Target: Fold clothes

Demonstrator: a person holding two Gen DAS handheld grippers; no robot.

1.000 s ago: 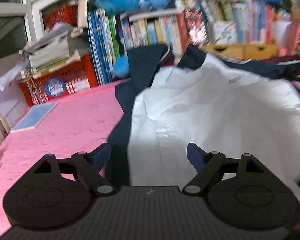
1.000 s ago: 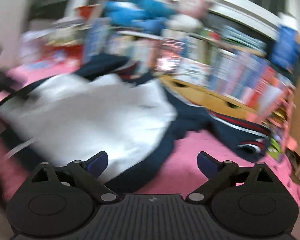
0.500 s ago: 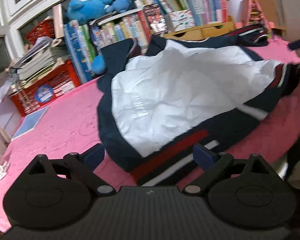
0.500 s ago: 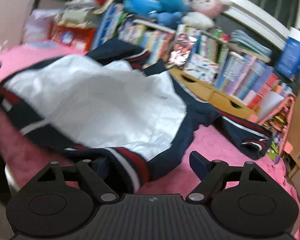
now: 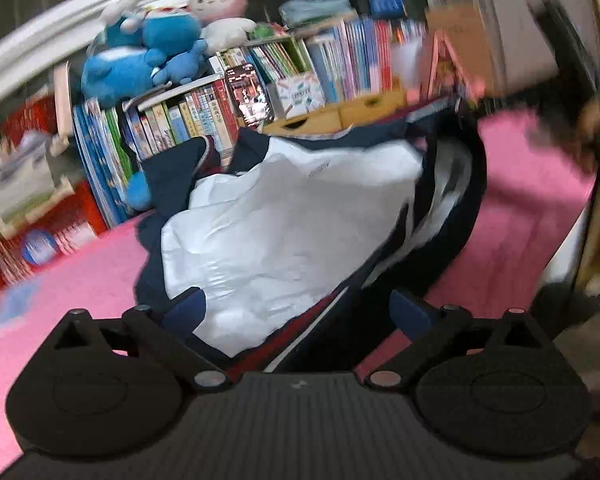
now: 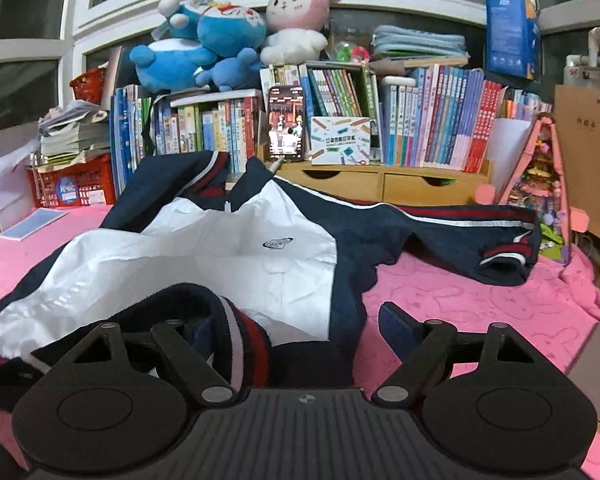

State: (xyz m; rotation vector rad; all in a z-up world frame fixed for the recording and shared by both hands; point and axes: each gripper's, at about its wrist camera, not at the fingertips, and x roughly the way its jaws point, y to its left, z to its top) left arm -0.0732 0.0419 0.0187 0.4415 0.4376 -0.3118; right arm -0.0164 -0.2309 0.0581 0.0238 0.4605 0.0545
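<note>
Jacket (image 6: 236, 256) lies spread on pink cover (image 6: 480, 304). Left gripper (image 5: 296, 312) opening, wide, hem between untouched. Only right view shows right gripper (image 6: 300, 328) wide, striped cuff (image 6: 240, 340) against one finger.

Open right tongs (image 6: 296, 330) straddle the jacket (image 6: 228, 256) hem on pink blanket (image 6: 480, 300).

1 jacket (image 6: 204, 256), 1 phone (image 6: 286, 122), 2 red crates (image 6: 76, 184), 1 pink bunny (image 6: 296, 12), 2 drawers (image 6: 340, 184).
</note>
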